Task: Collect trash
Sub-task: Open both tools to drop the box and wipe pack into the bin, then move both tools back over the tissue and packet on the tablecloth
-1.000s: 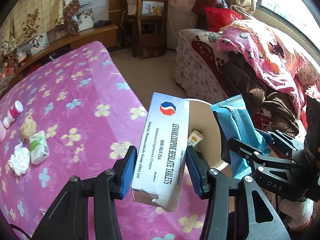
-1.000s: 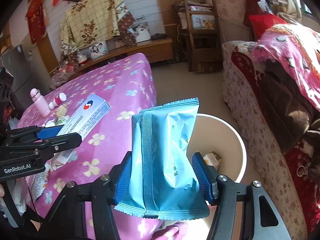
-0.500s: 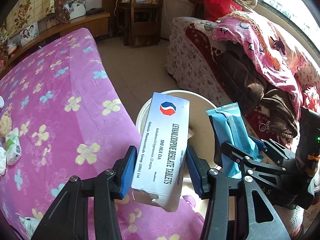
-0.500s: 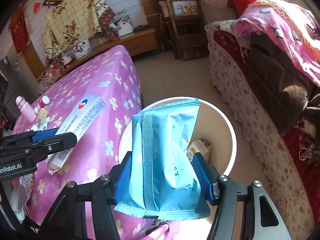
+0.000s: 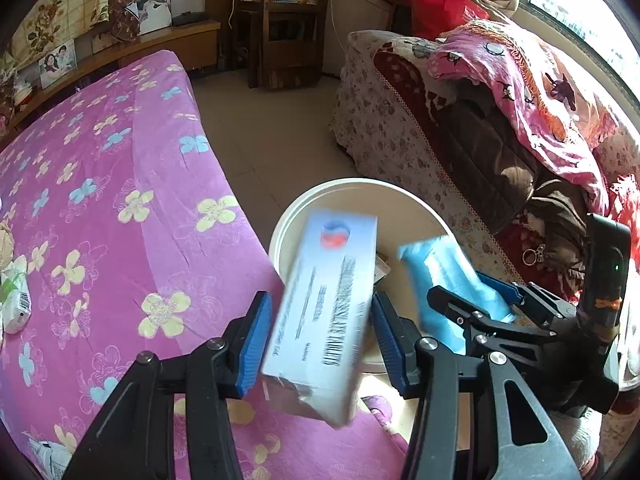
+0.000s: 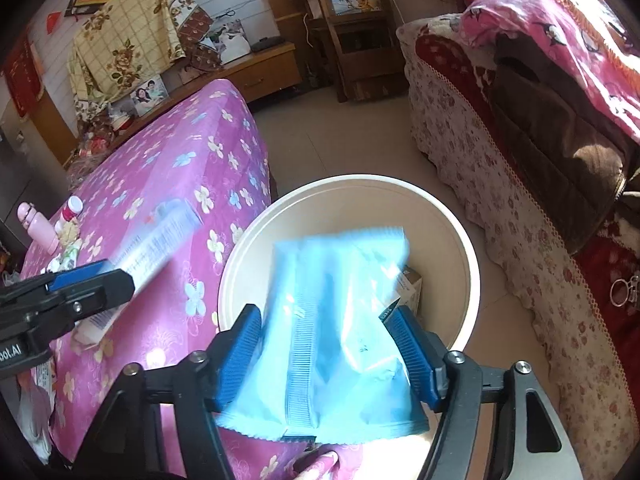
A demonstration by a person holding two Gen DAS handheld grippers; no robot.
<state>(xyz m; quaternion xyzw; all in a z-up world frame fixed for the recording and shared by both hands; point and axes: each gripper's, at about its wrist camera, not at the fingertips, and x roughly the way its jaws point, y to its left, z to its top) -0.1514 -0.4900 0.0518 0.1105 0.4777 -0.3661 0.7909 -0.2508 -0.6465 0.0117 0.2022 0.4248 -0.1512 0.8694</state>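
Over one white bin (image 5: 360, 182), left claw (image 5: 320, 344) spread around one box (image 5: 328, 292), right claw (image 6: 328, 354) just widened around one bag (image 6: 340, 304).

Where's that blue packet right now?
In the right wrist view the blue packet sits low in the middle, between the right gripper's just-opened jaws, over the near rim of the white bin beside the pink bedspread.

The white cardboard tablet box (image 5: 326, 312) is motion-blurred, its print unreadable, and hides part of the round cream plastic bin's (image 5: 400, 192) rim. The light-blue plastic pouch (image 6: 340, 340) is smeared too, covering the small carton (image 6: 408, 292) in the bin. At the purple floral tablecloth's (image 5: 120, 200) left edge, a white packet (image 5: 14, 300) is cut off.
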